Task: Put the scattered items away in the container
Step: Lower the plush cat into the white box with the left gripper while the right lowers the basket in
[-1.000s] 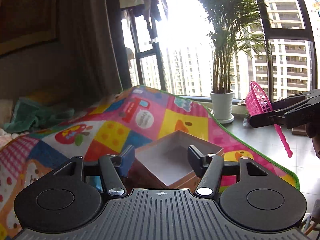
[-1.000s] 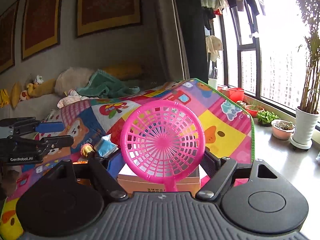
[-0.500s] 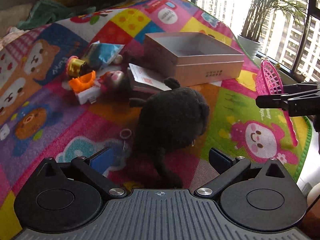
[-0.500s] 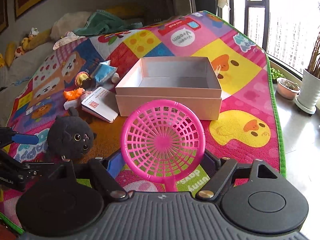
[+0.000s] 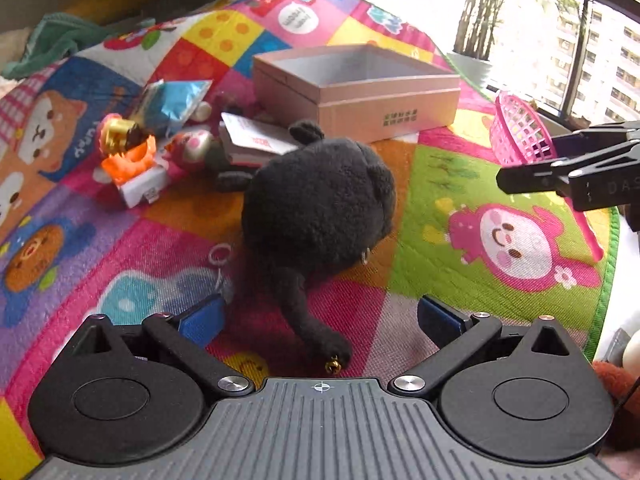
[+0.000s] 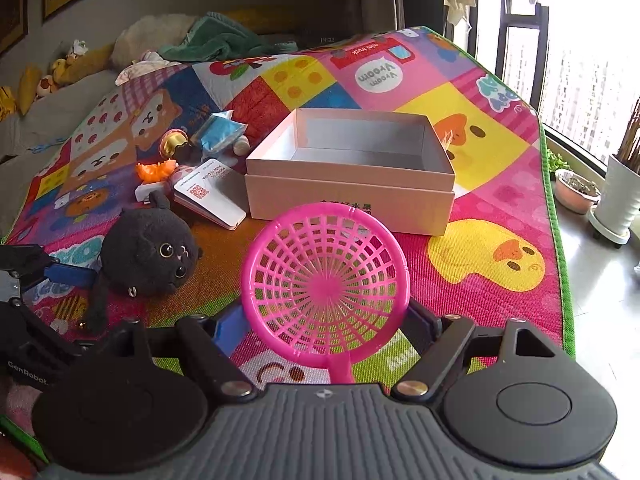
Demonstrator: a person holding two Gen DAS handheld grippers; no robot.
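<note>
An open pale cardboard box [image 5: 384,116] [image 6: 348,200] stands on the colourful play mat [image 5: 500,168]. A black plush cat [image 5: 320,200] [image 6: 148,256] lies in front of it. My left gripper [image 5: 320,318] is open wide and low over the mat, with the plush's tail [image 5: 296,300] lying between its fingers, untouched. My right gripper [image 6: 326,324] is shut on a pink plastic scoop [image 6: 326,280], whose net stands upright before the box. The left wrist view shows that scoop [image 5: 516,128] at the right, above the mat.
Left of the box lie a white booklet [image 6: 208,192], an orange toy [image 5: 128,156], a gold item [image 5: 116,136], a blue packet [image 6: 220,134] and a small round figure [image 5: 192,148]. Potted plants [image 6: 616,196] stand on the floor to the right; cushions and cloth [image 6: 216,40] lie behind the mat.
Both grippers have sunk and tipped down from the window and wall to the mat. My left jaws have spread wider. The scoop stays in my right gripper.
</note>
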